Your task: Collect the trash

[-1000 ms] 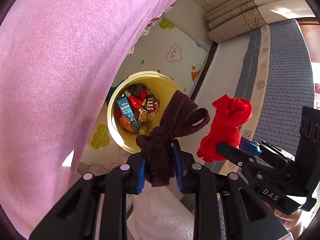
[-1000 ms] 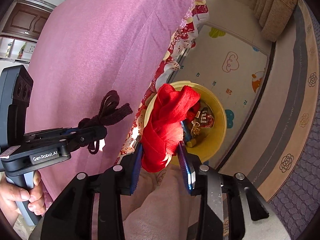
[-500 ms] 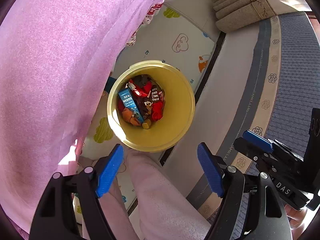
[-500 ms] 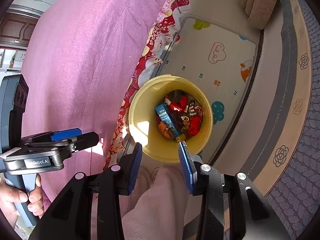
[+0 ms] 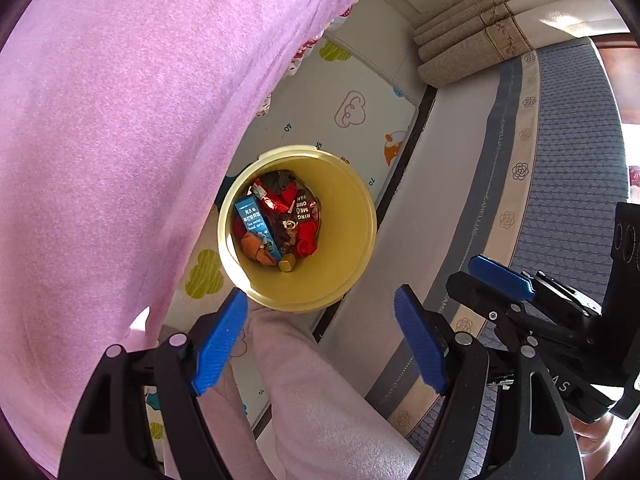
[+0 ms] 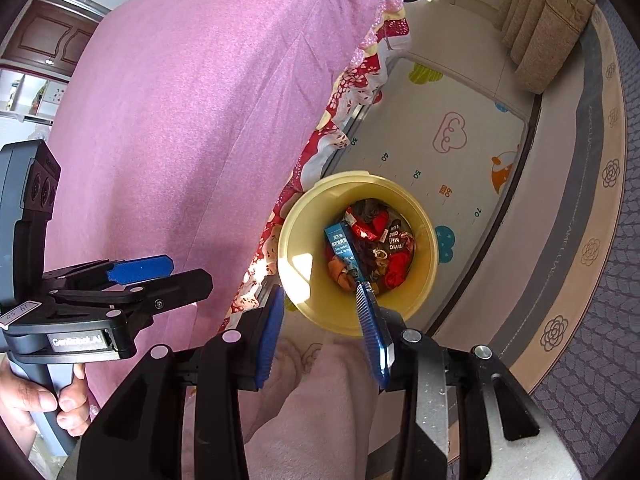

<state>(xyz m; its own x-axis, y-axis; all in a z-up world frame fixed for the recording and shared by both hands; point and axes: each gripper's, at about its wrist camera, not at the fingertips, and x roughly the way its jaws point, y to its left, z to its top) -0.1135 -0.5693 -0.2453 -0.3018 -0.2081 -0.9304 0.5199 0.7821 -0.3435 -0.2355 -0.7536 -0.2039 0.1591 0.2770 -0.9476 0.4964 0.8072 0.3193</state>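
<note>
A yellow bin (image 5: 344, 280) stands on the floor mat below me and also shows in the right wrist view (image 6: 428, 264). It holds a blue carton (image 5: 256, 226), red and dark cloth pieces (image 5: 306, 240) and wrappers. My left gripper (image 5: 320, 304) is open and empty above the bin's near rim. My right gripper (image 6: 320, 292) is open and empty, also above the near rim. Each gripper shows in the other's view, to the right in the left wrist view (image 5: 488, 280) and to the left in the right wrist view (image 6: 156, 272).
A pink bedspread (image 5: 120, 140) hangs at the left, close to the bin. A play mat (image 6: 440, 120) with cloud prints lies under the bin. A grey patterned rug (image 5: 568, 160) lies to the right. My pink-trousered leg (image 5: 312, 400) is below the grippers.
One second ago my left gripper held a dark brown cloth and my right a red cloth. Both opened; the cloths now lie in the bin. The grippers have stayed above it.
</note>
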